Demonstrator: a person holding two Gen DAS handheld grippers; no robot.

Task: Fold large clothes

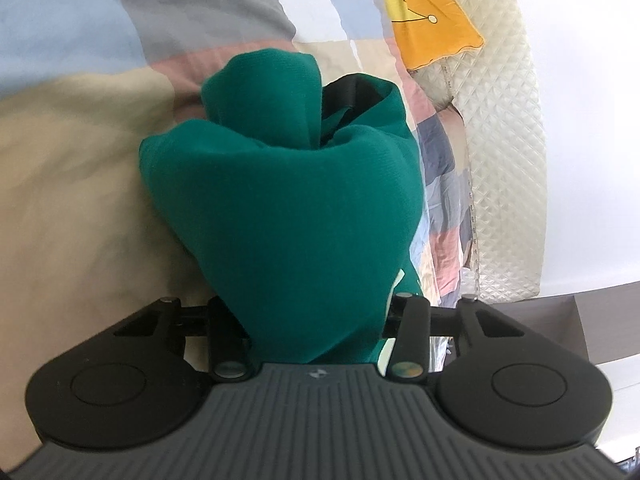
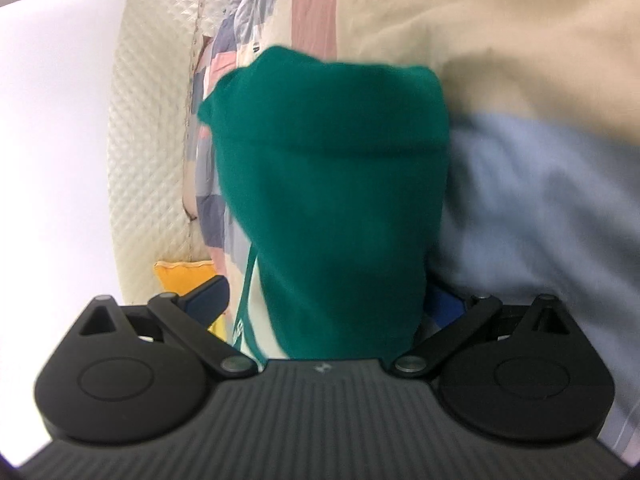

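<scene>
A bed is seen, covered by a patchwork quilt (image 1: 80, 128) of beige, blue, grey and pink blocks, with a cream quilted headboard (image 1: 504, 160) and a yellow cushion (image 1: 432, 20) beyond. A green garment (image 1: 280, 208) is bunched between the half-closed jaws of the left gripper (image 1: 316, 320). The same cloth is draped over the right gripper (image 2: 340, 320); whether its jaws are gripping cannot be told.

Both grippers' jaws hidden under green garment (image 1: 288, 208).
</scene>
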